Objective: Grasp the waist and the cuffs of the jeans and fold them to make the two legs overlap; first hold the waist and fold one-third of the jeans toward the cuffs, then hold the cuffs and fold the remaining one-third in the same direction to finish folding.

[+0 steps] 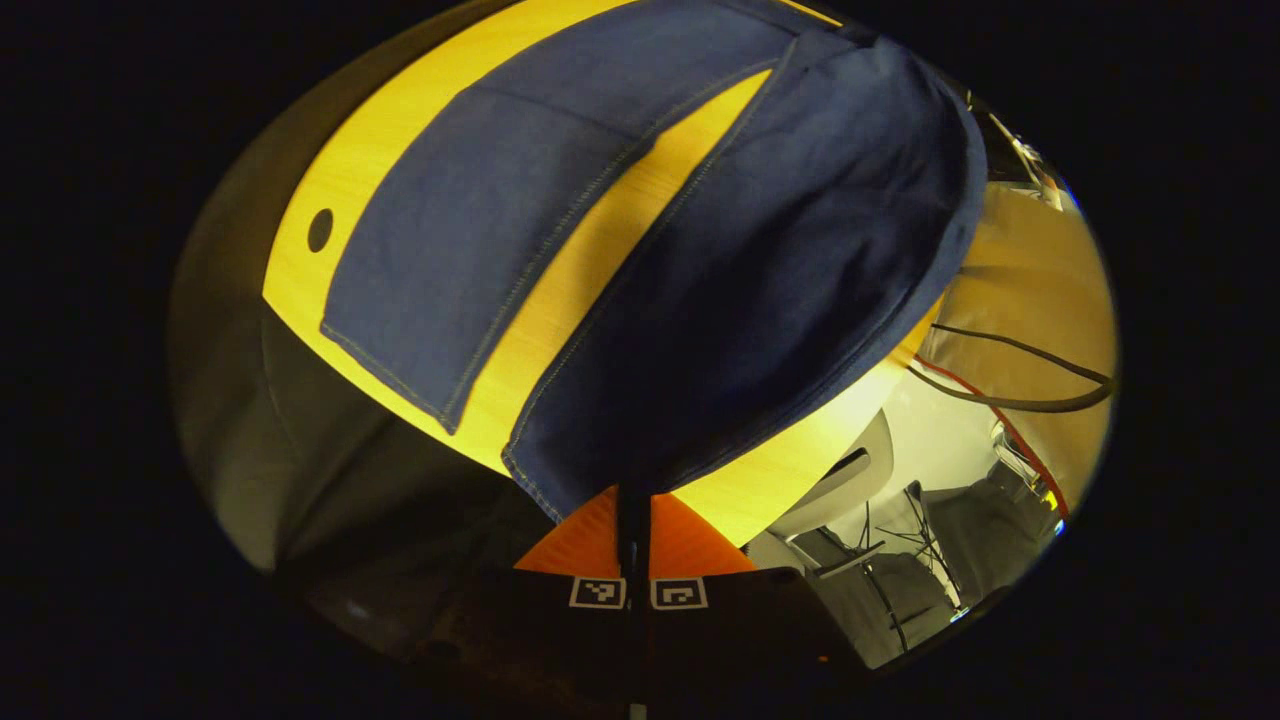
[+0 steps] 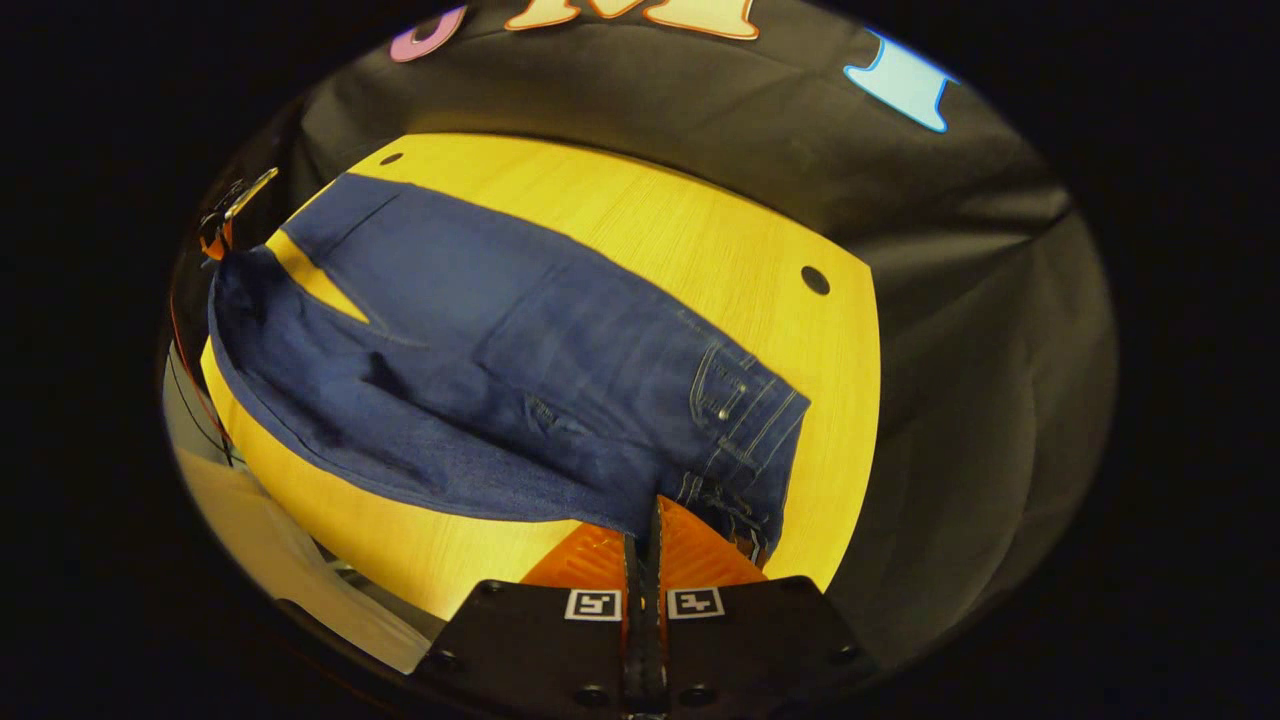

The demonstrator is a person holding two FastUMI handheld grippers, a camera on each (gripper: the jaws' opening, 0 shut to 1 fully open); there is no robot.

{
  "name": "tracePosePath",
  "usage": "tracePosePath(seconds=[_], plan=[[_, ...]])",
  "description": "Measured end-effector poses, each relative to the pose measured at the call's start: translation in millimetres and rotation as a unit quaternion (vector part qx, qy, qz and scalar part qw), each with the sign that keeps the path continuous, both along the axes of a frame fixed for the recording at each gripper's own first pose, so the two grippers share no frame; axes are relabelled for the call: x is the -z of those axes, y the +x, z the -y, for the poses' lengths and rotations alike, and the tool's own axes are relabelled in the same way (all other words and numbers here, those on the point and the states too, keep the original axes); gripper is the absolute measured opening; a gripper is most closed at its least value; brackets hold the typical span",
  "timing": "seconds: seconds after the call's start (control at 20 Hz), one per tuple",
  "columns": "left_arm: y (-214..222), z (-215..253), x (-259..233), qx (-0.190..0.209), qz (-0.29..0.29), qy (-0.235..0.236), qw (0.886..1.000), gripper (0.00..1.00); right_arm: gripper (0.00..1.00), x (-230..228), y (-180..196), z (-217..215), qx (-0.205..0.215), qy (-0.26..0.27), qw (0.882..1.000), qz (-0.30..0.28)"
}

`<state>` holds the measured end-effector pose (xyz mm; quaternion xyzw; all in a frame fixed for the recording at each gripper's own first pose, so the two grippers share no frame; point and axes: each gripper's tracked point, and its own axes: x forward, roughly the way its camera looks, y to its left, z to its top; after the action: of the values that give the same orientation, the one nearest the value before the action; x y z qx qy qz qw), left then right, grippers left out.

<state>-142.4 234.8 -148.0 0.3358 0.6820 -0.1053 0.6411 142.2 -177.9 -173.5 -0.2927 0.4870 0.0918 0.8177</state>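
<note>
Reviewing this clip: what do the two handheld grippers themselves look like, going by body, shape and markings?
The left gripper and the right gripper look alike: a dark, flat-topped body, two wedge-shaped ribbed fingers tapering forward, and a pair of square black-and-white tags at their base. The right gripper's body also shows small round screw holes.

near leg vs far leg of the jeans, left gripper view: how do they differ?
The near leg is lifted and billowing; the far leg lies flat on the table. The left gripper is shut on the near leg's cuff; the far leg's cuff is free. Both are dark blue denim with pale stitching.
</note>
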Motion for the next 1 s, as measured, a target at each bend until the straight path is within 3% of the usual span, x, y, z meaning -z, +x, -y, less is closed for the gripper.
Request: tracePosePath(seconds=[0.3,0.6,0.8,1.0], plan=[[61,-34,-25,-0.025,0.011,0.028,0.999,0.00,0.02,9,62,-12,0.038,0.026,0.999,-0.008],[144,-64,-21,-0.035,0.000,0.060,0.998,0.00,0.02,53,123,-17,0.095,0.076,0.992,-0.042],[188,-78,-3,-0.011,-0.009,0.083,0.996,0.00,0.03,89,143,-10,0.112,0.080,0.988,-0.067],[201,-86,0,-0.009,-0.026,0.096,0.995,0.00,0.00,108,149,-8,0.112,0.090,0.986,-0.086]])
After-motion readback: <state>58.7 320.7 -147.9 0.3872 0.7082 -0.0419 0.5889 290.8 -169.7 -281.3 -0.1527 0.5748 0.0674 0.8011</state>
